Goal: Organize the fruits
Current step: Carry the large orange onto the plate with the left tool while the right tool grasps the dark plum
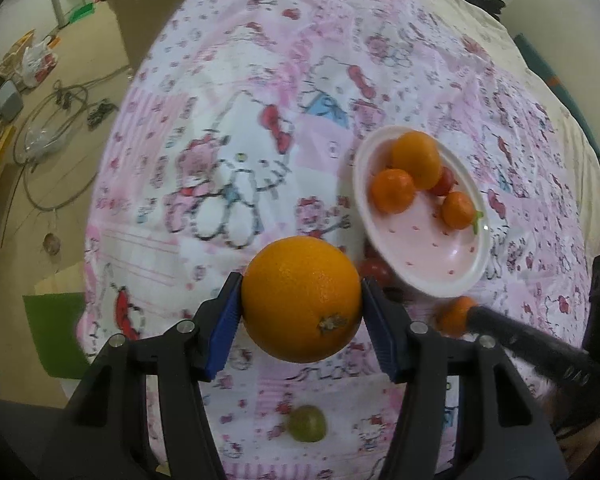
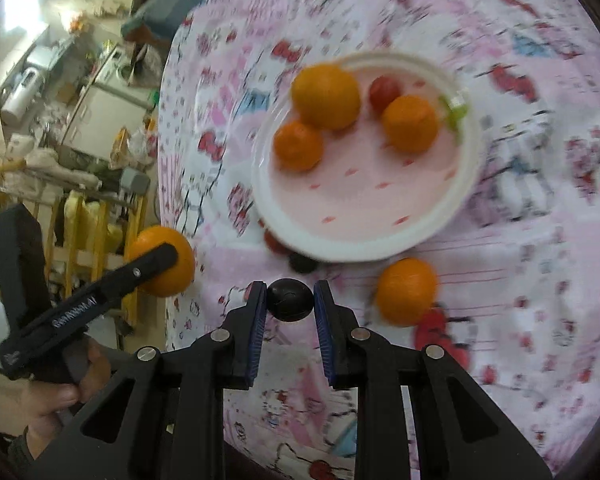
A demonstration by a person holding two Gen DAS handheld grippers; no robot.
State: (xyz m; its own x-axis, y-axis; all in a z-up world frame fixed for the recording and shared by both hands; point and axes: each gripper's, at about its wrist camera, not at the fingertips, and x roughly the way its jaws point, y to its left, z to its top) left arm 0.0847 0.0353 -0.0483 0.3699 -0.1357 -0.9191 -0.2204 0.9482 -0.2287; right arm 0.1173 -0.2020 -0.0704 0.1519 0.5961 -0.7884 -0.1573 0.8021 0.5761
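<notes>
My left gripper is shut on a large orange, held above the patterned cloth, left of the white plate. The plate holds an orange, two mandarins and a red tomato. My right gripper is shut on a dark plum just in front of the plate. A mandarin lies on the cloth to the right of the plum. A green grape lies near me. The left gripper with its orange shows in the right wrist view.
The table wears a pink cartoon-print cloth. Red tomatoes and a dark fruit lie at the plate's near edge. The table's left edge drops to a cluttered floor with cables and a green mat.
</notes>
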